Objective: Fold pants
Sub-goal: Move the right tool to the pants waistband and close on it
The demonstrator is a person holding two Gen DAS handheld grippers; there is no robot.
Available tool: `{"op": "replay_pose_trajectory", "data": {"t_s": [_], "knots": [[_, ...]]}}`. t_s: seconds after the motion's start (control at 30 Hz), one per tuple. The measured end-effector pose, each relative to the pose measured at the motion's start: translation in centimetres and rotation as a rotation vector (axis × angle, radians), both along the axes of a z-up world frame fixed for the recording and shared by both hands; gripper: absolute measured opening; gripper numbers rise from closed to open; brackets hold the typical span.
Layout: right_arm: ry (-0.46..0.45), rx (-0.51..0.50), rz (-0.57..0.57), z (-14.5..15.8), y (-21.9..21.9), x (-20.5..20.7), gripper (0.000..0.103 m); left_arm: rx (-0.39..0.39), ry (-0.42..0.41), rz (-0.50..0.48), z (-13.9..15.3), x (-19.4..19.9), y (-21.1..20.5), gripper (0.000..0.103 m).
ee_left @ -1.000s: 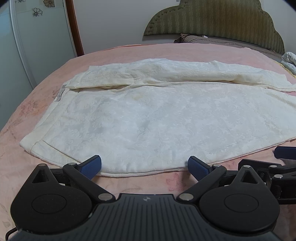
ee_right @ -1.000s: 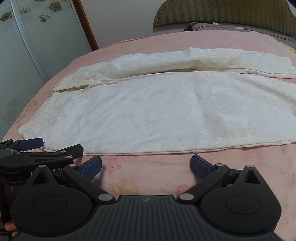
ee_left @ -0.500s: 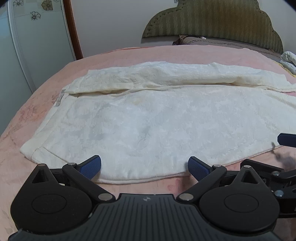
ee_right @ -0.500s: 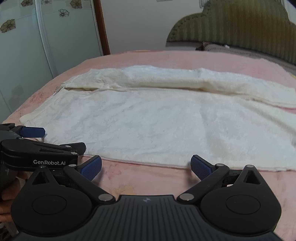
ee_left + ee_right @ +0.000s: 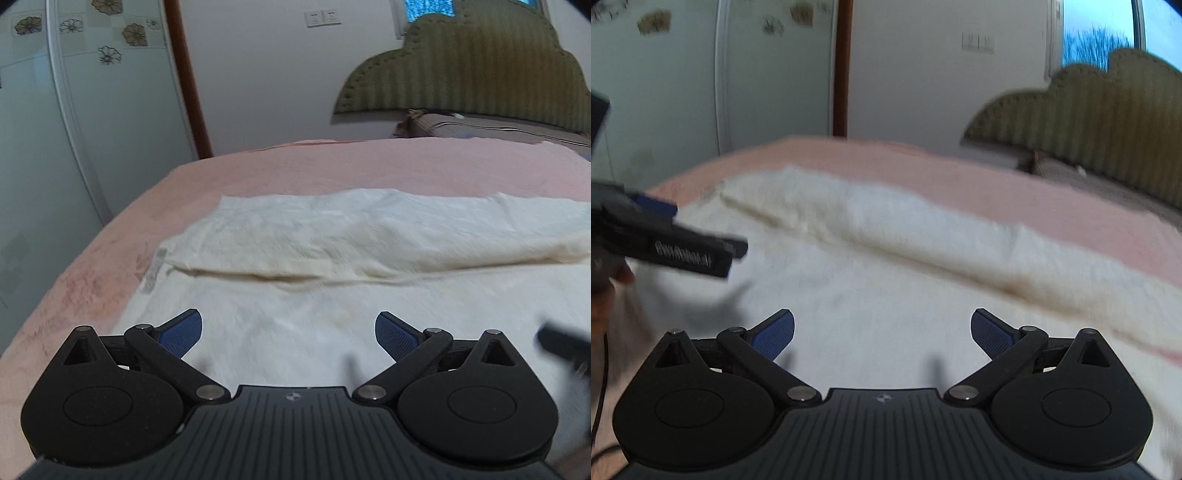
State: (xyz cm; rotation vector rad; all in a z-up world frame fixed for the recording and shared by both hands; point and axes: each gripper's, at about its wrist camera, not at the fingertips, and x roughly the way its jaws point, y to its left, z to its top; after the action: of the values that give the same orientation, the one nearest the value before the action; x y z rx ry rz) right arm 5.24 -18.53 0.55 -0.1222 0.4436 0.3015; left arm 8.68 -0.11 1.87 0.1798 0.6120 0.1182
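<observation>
Left wrist view: left gripper (image 5: 289, 334) fills the near edge, jaws spread wide, nothing between the blue pads (image 5: 183, 332).
Right wrist view: right gripper (image 5: 882, 334) sits likewise at the near edge, jaws wide apart, holding nothing; this picture is blurred.
Under both grippers: cream pants (image 5: 332, 295) lie flat, with white cloth directly below the spread fingers in each view.
Neighbour tool: the left gripper's black body shows at the left edge of the right wrist view, above the pants' near-left part.
Pants layout: one leg lies as a raised fold along the far side, the wider panel spreads nearer; a small label (image 5: 153, 273) sticks out at the left end.
Bed: pink bedspread (image 5: 332, 162) under and around the pants.
Far end: green padded headboard (image 5: 476, 74) against a white wall, glass panel with flower prints (image 5: 74, 110) at far left.
</observation>
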Motion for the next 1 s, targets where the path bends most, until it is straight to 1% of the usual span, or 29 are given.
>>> {"op": "replay_pose_trajectory", "data": {"t_s": [0.03,0.07,0.13,0.2,0.27,0.33,0.4,0.5,0.63,0.77,0.8,0.83,0.9,0.93,1.0], "knots": [[-0.043,0.003,0.013,0.4,-0.3,1.3,0.102,0.012,-0.002,0.017,-0.2,0.8,0.1,0.102],[-0.054,0.006,0.035,0.6,-0.4,2.7,0.103,0.022,0.002,0.033,-0.5,1.5,0.2,0.102],[-0.009,0.022,0.069,0.8,-0.5,6.1,0.103,0.024,0.008,0.053,-1.0,2.7,0.6,0.102],[0.044,0.043,0.089,1.1,-0.4,9.4,0.103,0.008,0.017,0.066,-1.6,3.4,1.1,0.102],[0.076,0.068,0.116,1.3,-0.2,12.7,0.103,-0.009,0.034,0.067,-2.6,3.8,1.5,0.102],[0.111,0.072,0.144,1.4,0.6,15.8,0.103,-0.010,0.061,0.066,-3.6,4.2,1.8,0.102],[0.146,0.051,0.171,1.4,1.7,18.9,0.103,-0.037,0.092,0.062,-4.6,4.6,2.2,0.103],[0.192,0.031,0.205,0.8,3.5,23.3,0.103,-0.083,0.100,0.057,-4.7,4.7,2.8,0.103],[0.244,0.021,0.220,-0.2,5.8,28.8,0.103,-0.085,0.094,0.050,-4.9,4.7,2.7,0.103],[0.332,-0.024,0.257,-1.9,7.6,32.6,0.102,-0.088,0.091,0.045,-5.0,4.8,2.6,0.103],[0.352,-0.033,0.271,-2.3,7.9,33.1,0.098,-0.092,0.092,0.046,-5.0,4.8,2.6,0.103],[0.379,-0.031,0.301,-2.8,8.2,33.6,0.081,-0.096,0.093,0.046,-5.0,4.8,2.6,0.103],[0.363,-0.023,0.346,-3.1,8.1,33.5,0.065,-0.103,0.093,0.046,-5.0,4.9,2.7,0.103],[0.352,-0.028,0.362,-3.0,8.2,33.3,0.046,-0.104,0.093,0.047,-5.0,4.9,2.7,0.103],[0.318,-0.029,0.369,-2.8,8.0,32.4,0.026,-0.104,0.092,0.048,-5.0,5.0,2.7,0.103]]}}
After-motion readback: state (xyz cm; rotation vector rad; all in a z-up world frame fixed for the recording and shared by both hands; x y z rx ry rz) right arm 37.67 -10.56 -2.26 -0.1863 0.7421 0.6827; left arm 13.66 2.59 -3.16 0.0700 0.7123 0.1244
